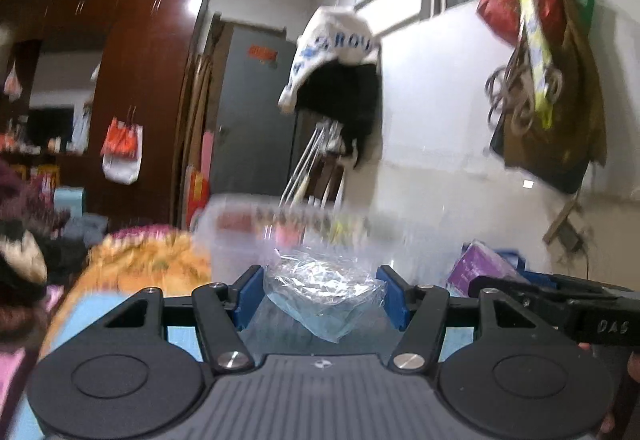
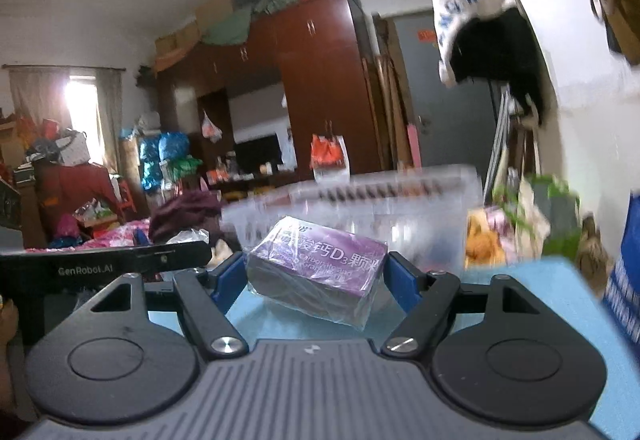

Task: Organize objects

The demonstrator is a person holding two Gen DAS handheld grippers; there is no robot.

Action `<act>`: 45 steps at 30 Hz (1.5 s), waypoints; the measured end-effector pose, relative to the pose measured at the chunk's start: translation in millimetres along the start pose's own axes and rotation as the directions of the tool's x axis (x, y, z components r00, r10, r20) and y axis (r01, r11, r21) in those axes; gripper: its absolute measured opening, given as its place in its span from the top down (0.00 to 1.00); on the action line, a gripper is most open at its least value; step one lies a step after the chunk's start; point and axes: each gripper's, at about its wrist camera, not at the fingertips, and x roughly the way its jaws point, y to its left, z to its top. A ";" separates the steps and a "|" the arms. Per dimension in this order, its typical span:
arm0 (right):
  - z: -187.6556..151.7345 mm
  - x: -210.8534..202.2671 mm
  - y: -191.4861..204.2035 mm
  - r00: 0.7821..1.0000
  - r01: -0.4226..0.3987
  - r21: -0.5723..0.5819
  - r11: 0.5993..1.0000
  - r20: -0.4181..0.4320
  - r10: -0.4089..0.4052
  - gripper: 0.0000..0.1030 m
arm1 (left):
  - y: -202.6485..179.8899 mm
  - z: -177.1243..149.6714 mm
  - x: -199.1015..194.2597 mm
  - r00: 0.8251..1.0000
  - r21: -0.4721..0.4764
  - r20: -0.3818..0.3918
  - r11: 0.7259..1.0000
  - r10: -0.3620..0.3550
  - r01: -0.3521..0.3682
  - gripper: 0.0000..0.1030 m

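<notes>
clear plastic bin (image 2: 400,207) beyond both grippers, motion-blurred, see-through walls. light blue table (image 2: 552,304) under everything. right gripper (image 2: 316,280) clamps a purple box (image 2: 316,272), film-wrapped, white lettering, tilted, both blue pads against its ends. left gripper (image 1: 320,296) pinches a crinkled clear plastic bag (image 1: 324,292), something pale blue inside, contents unclear; bag fills the gap between the pads.

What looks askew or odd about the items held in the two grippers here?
The purple box sits tilted between the right gripper fingers, one corner dipping. The left gripper holds a crumpled clear plastic packet, also skewed. Nothing looks spilled or damaged.
</notes>
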 end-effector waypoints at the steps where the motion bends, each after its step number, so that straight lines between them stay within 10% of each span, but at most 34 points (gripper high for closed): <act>1: 12.6 0.7 1.9 1.000 0.016 -0.019 1.000 0.013 -0.016 0.26 | -3.1 16.1 4.1 1.000 0.013 0.010 1.000 -0.002 0.002 0.37; 7: 87.7 58.6 -0.6 0.988 0.152 -0.149 0.977 0.018 -0.151 0.26 | -8.2 100.5 84.0 0.994 0.036 -0.080 0.996 0.079 -0.076 0.37; 15: 84.0 139.3 -39.7 0.969 0.209 -0.128 0.969 -0.108 -0.224 0.08 | 6.9 91.8 173.9 0.968 0.008 -0.238 0.997 0.082 -0.083 0.13; 24: 70.1 107.9 -38.4 0.980 0.173 -0.156 0.972 -0.072 -0.186 0.00 | 8.3 73.1 127.9 0.995 0.016 -0.097 0.999 0.029 -0.028 0.00; 28: 75.5 86.8 -24.0 0.985 0.151 -0.177 0.973 -0.056 -0.163 0.00 | -0.2 67.4 111.7 0.990 0.074 -0.073 0.991 0.118 -0.113 0.00; 45: 60.7 85.3 -17.8 0.960 0.225 -0.154 0.962 -0.135 -0.247 0.00 | -4.8 44.9 96.5 0.953 0.132 -0.211 0.972 0.217 -0.192 0.00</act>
